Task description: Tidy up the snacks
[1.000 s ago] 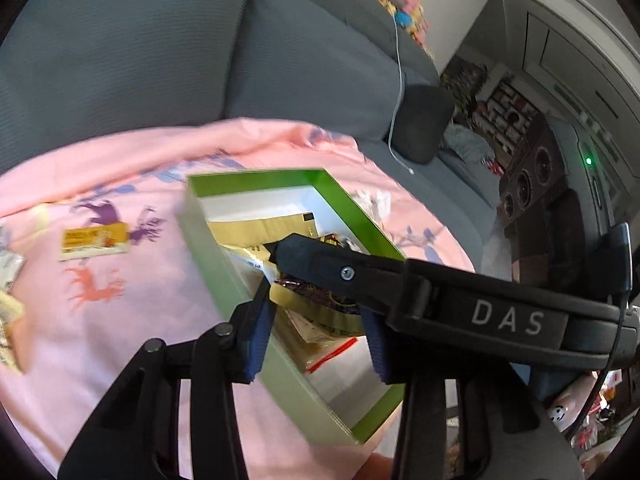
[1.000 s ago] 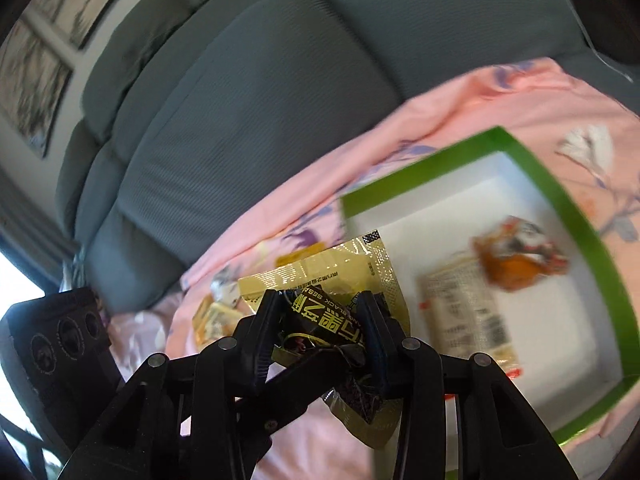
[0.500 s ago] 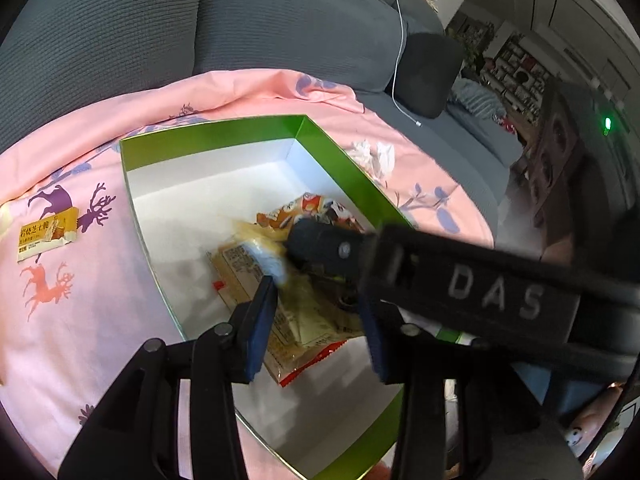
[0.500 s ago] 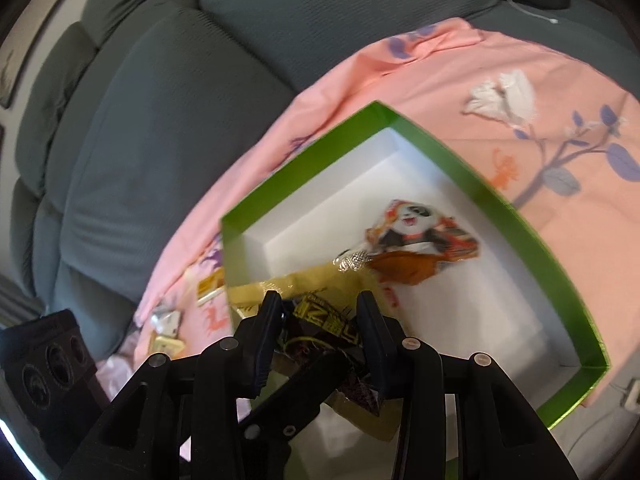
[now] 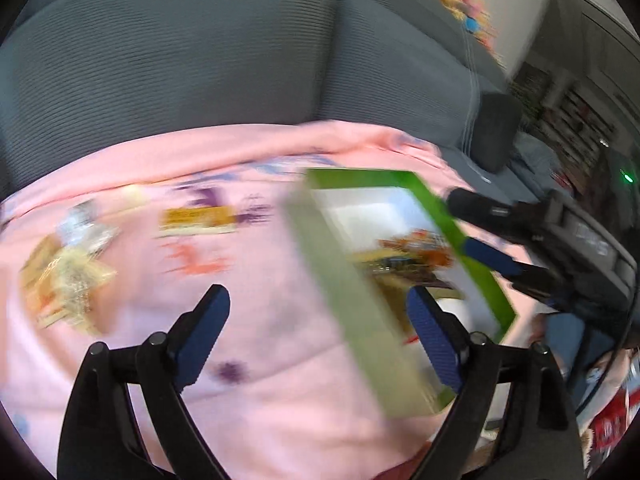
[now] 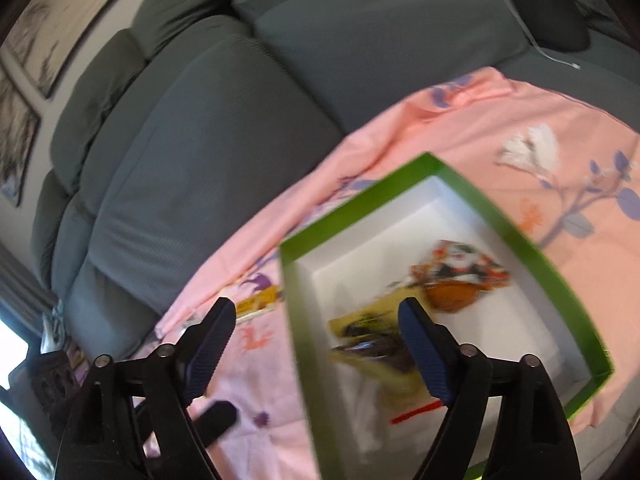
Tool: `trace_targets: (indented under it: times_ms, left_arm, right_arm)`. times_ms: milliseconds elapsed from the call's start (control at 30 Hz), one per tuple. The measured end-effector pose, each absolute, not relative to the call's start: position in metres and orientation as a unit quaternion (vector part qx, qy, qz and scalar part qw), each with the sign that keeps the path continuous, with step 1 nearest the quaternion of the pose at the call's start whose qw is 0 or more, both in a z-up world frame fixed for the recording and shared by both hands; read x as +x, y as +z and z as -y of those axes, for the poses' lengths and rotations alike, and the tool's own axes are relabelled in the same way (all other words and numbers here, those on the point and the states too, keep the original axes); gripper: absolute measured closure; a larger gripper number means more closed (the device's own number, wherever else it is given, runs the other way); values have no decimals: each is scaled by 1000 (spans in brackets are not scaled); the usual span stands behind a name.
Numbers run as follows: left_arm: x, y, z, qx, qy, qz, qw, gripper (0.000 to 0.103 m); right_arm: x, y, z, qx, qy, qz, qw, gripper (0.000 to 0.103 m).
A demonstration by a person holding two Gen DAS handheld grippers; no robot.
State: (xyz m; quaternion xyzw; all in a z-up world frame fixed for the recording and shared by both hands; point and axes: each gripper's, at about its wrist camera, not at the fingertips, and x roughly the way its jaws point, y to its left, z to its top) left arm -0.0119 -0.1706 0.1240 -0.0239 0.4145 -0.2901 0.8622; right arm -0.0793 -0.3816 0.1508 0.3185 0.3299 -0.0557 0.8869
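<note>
A green box [image 6: 532, 248] with a white inside lies on a pink cloth; it also shows in the left wrist view [image 5: 348, 280]. In it lie a yellow snack packet [image 6: 368, 328] and an orange panda packet [image 6: 460, 276]. My right gripper [image 6: 316, 344] is open and empty above the box's left wall. My left gripper [image 5: 320, 328] is open and empty over the cloth and the box's near wall. Loose snacks lie on the cloth: a yellow bar [image 5: 196, 218] and several wrappers [image 5: 68, 276] at the left. The right gripper's fingers [image 5: 488, 256] show at the right in the left wrist view.
The pink cloth [image 5: 260, 380] covers the seat of a grey sofa [image 6: 224, 128]. A dark cushion [image 5: 496, 136] and a white cable [image 6: 532, 36] lie on the sofa's right. Both views are blurred by motion.
My right gripper has opened and let the yellow packet drop into the box. My left gripper has opened wide and swung left, away from over the box.
</note>
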Motion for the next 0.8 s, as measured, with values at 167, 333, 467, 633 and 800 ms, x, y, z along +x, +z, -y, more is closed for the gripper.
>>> trace_targets:
  times_ms: [167, 333, 467, 633, 800]
  left_arm:
    - [-3, 110, 92, -37, -183, -435, 881, 13]
    - [-2, 83, 21, -64, -96, -469, 876, 13]
    - [-2, 53, -28, -111, -57, -490, 863, 13]
    - [8, 33, -58, -150, -36, -515, 843, 13]
    - [13, 32, -74, -166, -26, -516, 840, 13]
  right_arm:
    - [-60, 156, 343, 282, -12, -341, 897, 16]
    - [-27, 144, 284, 222, 53, -389, 892, 14]
    - [-2, 123, 229, 170, 102, -444, 874, 14]
    - [26, 95, 152, 48, 146, -498, 853, 14]
    - [59, 73, 99, -74, 171, -513, 838, 14]
